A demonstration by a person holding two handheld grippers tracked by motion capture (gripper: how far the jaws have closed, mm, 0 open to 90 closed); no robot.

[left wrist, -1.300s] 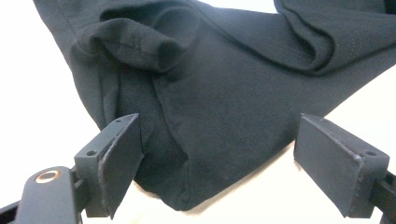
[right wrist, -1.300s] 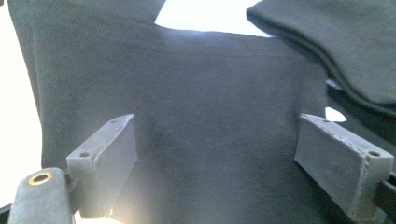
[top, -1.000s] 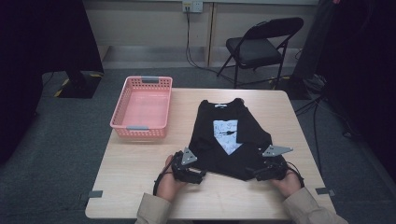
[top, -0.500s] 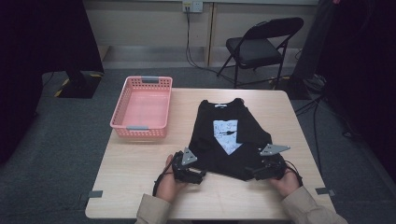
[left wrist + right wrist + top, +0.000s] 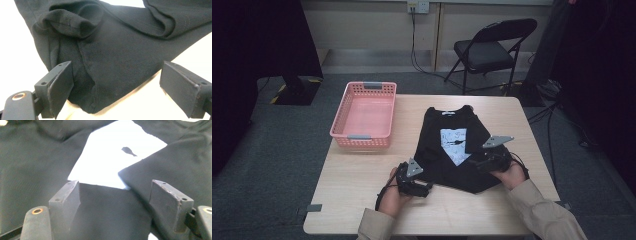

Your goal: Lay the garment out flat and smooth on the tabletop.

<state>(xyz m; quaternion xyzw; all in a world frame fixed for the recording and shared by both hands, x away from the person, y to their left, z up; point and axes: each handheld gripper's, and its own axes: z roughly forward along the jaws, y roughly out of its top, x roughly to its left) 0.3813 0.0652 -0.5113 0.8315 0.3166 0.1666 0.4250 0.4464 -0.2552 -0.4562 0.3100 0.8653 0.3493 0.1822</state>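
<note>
A black T-shirt (image 5: 447,172) with a pale print (image 5: 454,145) lies flat on the wooden table (image 5: 357,195), collar at the far side, its right edge folded in over the print. My left gripper (image 5: 427,188) rests open at the shirt's near left corner, and that corner of dark cloth (image 5: 110,65) lies between its wide jaws (image 5: 116,65), unpinched. My right gripper (image 5: 473,163) hovers over the shirt's right side. Its jaws (image 5: 115,183) have just been closing a little but stand well apart above the fabric (image 5: 120,210), with nothing pressed between the pads.
A pink plastic basket (image 5: 362,136) sits at the table's far left, with nothing in it. A black folding chair (image 5: 492,47) stands beyond the table. Bare tabletop runs along the near edge and to the left of the shirt.
My right gripper has lifted and moved away from the near edge, inward over the shirt. The left gripper and the shirt stay as they were.
</note>
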